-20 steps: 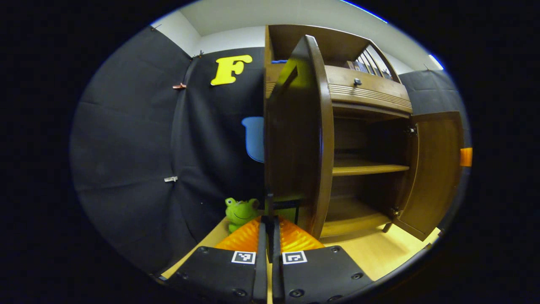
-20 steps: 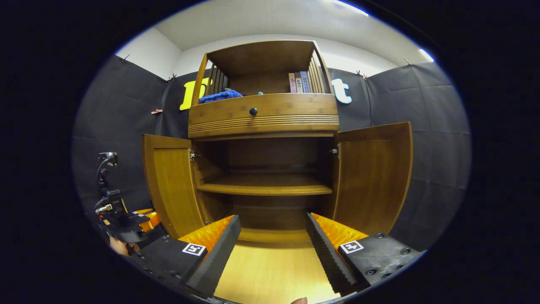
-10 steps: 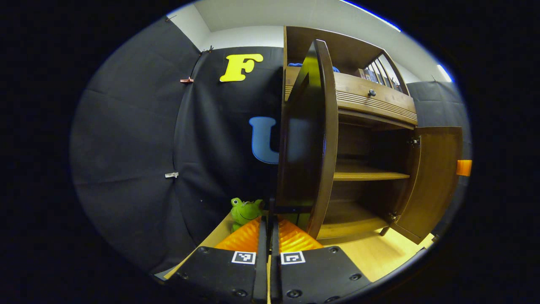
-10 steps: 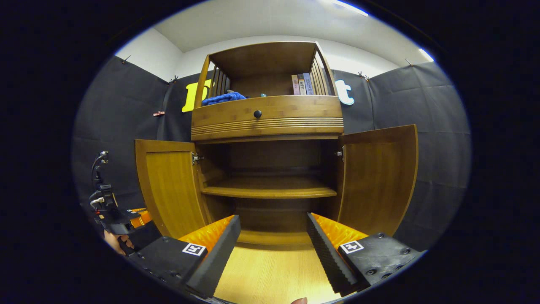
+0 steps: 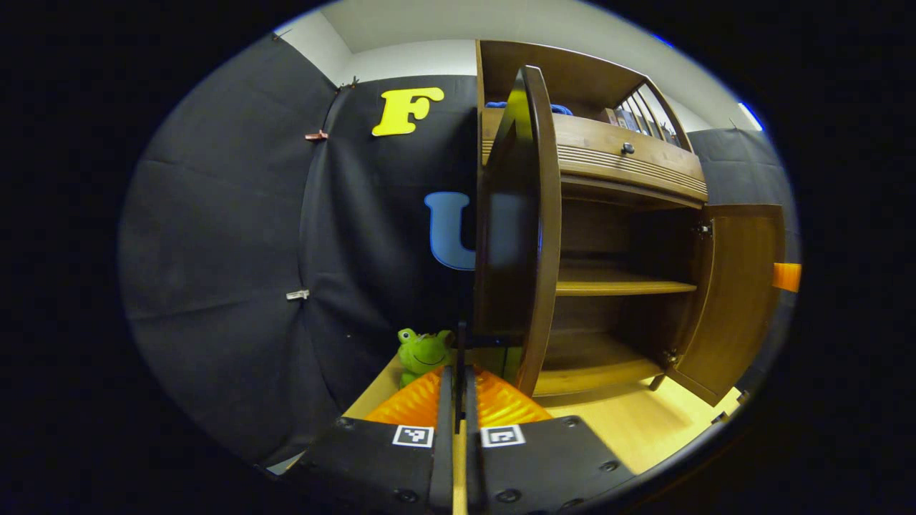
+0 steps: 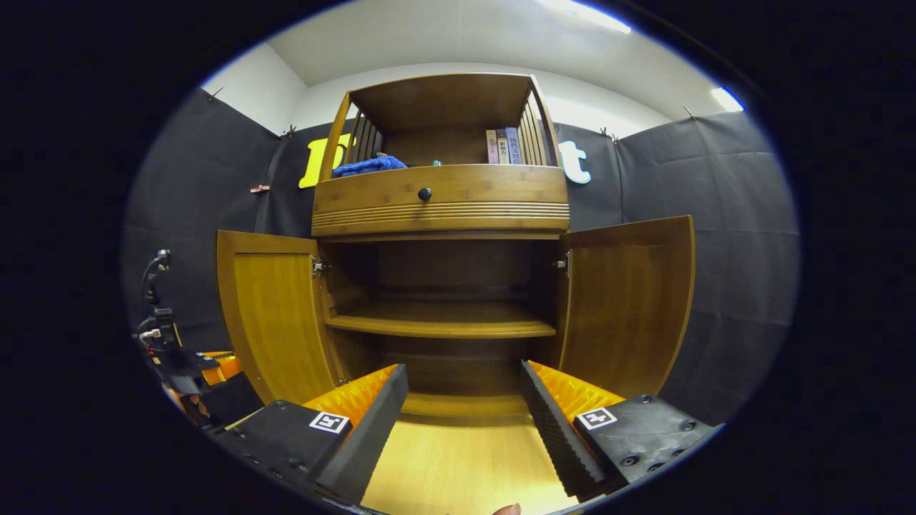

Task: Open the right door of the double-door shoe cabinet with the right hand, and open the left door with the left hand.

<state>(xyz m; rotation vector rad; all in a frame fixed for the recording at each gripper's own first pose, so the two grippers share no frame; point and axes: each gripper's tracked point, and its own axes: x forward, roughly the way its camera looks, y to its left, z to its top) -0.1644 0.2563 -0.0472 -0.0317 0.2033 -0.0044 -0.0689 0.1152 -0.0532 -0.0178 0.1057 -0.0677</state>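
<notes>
One cabinet, two doors: left door and right door both swung open. My right gripper gapes wide; left gripper pinched narrow. One frog beside cabinet.

Black cloth is hanging around the booth, with white wall and ceiling showing above it. A ceiling light is glowing. Pale wood floor is lying below.
</notes>
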